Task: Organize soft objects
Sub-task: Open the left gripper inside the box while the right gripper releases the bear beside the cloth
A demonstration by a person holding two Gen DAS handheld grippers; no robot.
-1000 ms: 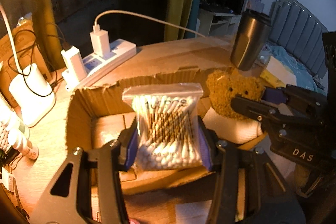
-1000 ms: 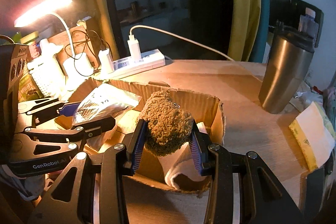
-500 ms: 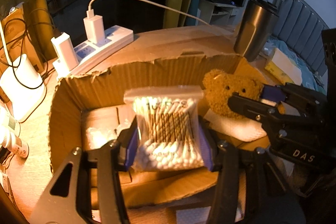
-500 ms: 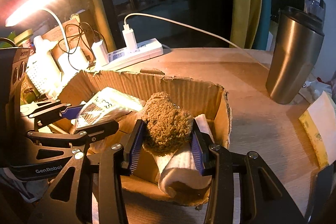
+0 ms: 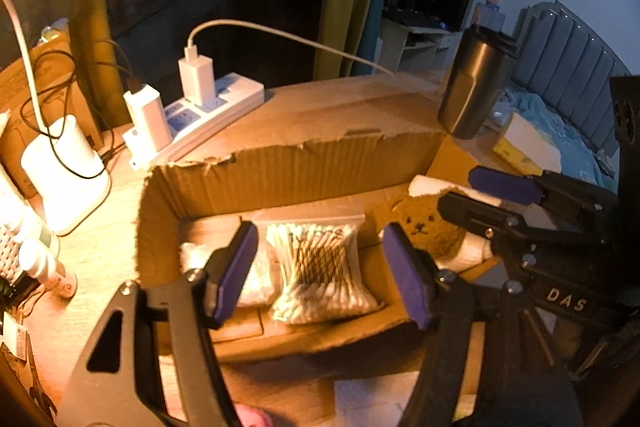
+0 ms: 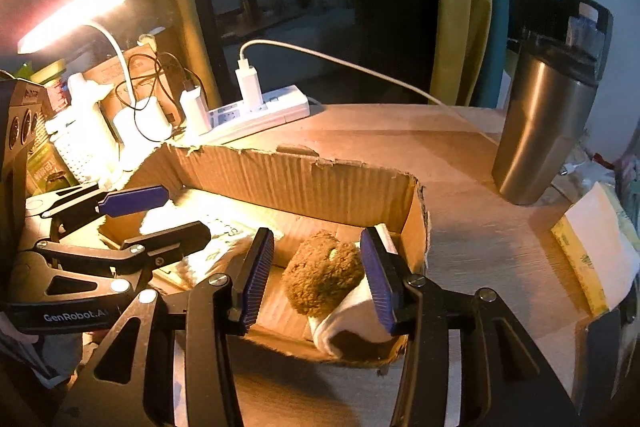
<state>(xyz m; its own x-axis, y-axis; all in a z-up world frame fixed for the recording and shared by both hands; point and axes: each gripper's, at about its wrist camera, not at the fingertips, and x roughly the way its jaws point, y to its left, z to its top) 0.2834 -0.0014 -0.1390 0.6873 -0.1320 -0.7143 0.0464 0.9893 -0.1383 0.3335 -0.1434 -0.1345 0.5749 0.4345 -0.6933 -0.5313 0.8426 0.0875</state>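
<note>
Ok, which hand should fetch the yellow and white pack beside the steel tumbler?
Right. The pack lies just past the box and its right wall, on the right tongs' side; the left tongs, opening over the swab bag, would have to cross them.

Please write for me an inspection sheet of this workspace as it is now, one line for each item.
Surface: wooden table, partly covered by flat cardboard.
Job's things: bag of cotton swabs and plush bear on a white roll lie in the cardboard box.
Clutter: steel tumbler, lamp, bottles at left.
Grippers: left gripper jaws opening, clear of the bag; right gripper open around the bear.
Cables: power strip with two chargers, white cable.
Surroundings: curtains, dark window, bed.
</note>
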